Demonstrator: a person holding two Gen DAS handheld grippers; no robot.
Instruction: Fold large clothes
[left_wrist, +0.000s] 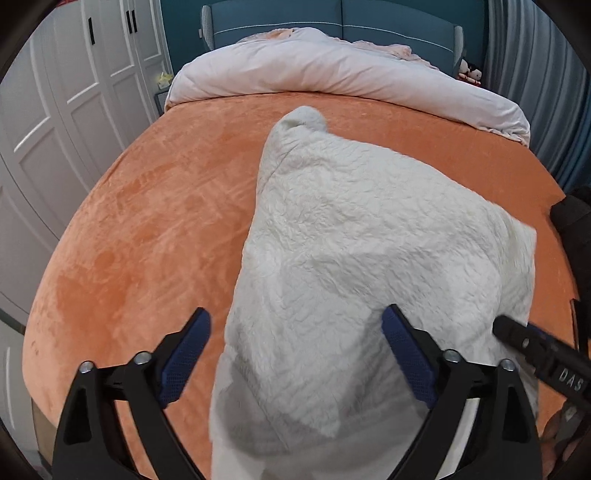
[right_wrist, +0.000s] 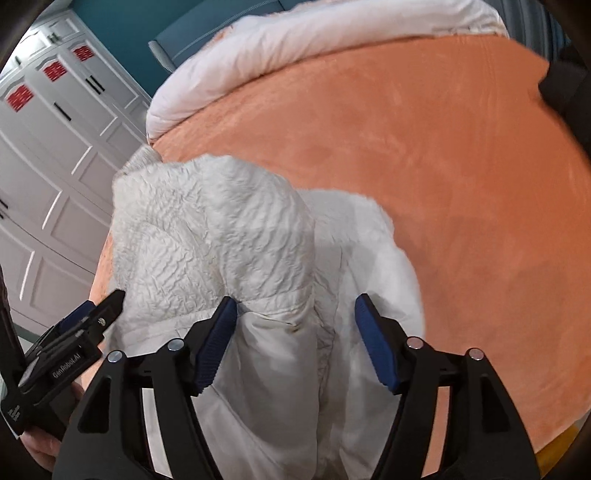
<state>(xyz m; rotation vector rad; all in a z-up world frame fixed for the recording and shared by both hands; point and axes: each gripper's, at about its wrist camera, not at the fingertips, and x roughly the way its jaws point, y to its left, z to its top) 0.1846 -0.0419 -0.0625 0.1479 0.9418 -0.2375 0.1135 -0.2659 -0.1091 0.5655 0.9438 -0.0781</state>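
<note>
Two grippers hang over a white quilted garment (left_wrist: 354, 236) heaped on the orange bed (left_wrist: 147, 229); the left gripper (left_wrist: 295, 332) has its jaws spread wide, cloth bulging up between them (nothing pinched); the right gripper (right_wrist: 295, 317) is likewise agape, straddling a fold near the bed's near edge; a pale duvet (left_wrist: 332, 70) lies bunched by the headboard.

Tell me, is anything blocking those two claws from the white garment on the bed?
Nothing visible is. The white garment lies on the orange bedspread, directly under both open grippers: the left gripper and right gripper each have fabric between their fingers. The rolled duvet sits far off.
</note>
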